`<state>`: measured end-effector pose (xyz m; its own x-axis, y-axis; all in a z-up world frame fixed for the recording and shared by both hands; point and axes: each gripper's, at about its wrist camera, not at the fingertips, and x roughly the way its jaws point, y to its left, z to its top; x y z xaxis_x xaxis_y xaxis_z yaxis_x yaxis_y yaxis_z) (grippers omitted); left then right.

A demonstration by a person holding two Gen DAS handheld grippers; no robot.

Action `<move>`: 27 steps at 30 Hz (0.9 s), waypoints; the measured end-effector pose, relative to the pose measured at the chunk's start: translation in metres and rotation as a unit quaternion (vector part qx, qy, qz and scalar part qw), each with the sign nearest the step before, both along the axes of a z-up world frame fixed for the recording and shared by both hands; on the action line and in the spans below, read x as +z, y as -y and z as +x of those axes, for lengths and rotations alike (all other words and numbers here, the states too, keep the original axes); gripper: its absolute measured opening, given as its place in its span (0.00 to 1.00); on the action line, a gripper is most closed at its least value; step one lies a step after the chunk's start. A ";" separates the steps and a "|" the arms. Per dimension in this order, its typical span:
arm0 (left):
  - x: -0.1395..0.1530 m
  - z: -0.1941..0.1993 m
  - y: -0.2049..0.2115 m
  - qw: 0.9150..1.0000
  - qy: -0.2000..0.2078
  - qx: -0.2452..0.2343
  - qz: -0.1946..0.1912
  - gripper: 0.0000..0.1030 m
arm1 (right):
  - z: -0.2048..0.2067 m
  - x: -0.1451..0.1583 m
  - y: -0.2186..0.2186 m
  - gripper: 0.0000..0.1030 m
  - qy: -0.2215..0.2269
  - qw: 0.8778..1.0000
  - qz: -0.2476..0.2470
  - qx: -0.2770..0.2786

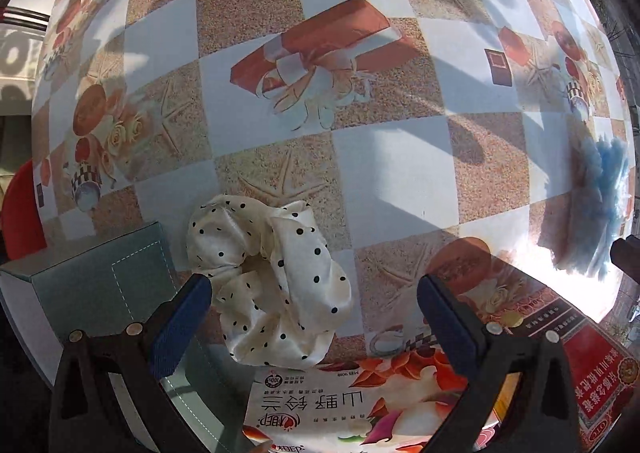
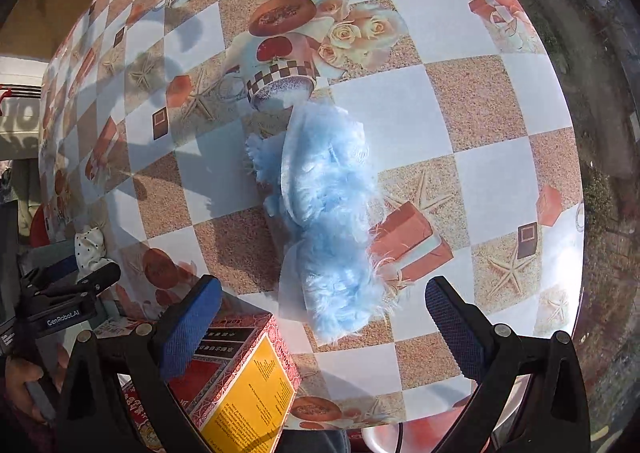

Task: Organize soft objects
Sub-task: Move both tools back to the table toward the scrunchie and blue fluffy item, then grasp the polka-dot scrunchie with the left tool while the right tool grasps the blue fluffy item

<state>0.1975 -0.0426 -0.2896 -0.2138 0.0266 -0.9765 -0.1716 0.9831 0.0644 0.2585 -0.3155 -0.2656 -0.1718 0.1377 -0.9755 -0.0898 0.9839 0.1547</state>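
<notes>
two soft things are seen on the table (image 1: pixel 400 173), which is covered in a checked cloth printed with starfish and gift boxes. a white polka-dot scrunchie (image 1: pixel 268 285) lies just ahead of the left tongs (image 1: pixel 316 317), nearer the left-hand pad than the right, with a grey-green box (image 1: pixel 100 281) just beside it and a printed packet (image 1: pixel 340 409) touching or slightly under its near edge. the left tongs are spread wide and nothing is held between the pads.

a fluffy blue piece (image 2: pixel 328 213), stretched lengthwise away from the camera, lies before the right tongs (image 2: pixel 324 325). its near end reaches roughly between the two pads, though contact cannot be confirmed. the right tongs are likewise released and empty. a red and yellow box (image 2: pixel 240 381) sits close under the left-hand pad of that tool.

the step in hand is judged to be the approach before a first pickup; neither soft thing appears to have been gathered yet. for the next move, each tool would need to be lowered so that the soft thing is bracketed by both pads before closing. the scrunchie is likely to compress easily, so a full closing is called for, and the grey-green box should be kept out of the grip. where the soft things are to be placed is not shown.
</notes>
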 end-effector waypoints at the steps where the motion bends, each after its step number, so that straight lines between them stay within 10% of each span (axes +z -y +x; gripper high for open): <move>1: -0.005 0.000 -0.002 1.000 -0.005 0.003 0.002 1.00 | 0.003 -0.006 -0.004 1.00 -0.002 1.000 -0.004 0.007; 27: -0.028 -0.003 -0.011 0.998 -0.038 0.055 -0.018 0.98 | -0.013 -0.035 -0.023 1.00 0.023 0.993 -0.069 0.093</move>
<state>0.1948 -0.0319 -0.3177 -0.2863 -0.0362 -0.9574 -0.2743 0.9606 0.0457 0.2459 -0.2930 -0.3004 -0.1373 -0.0280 -0.9901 -0.2759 0.9611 0.0111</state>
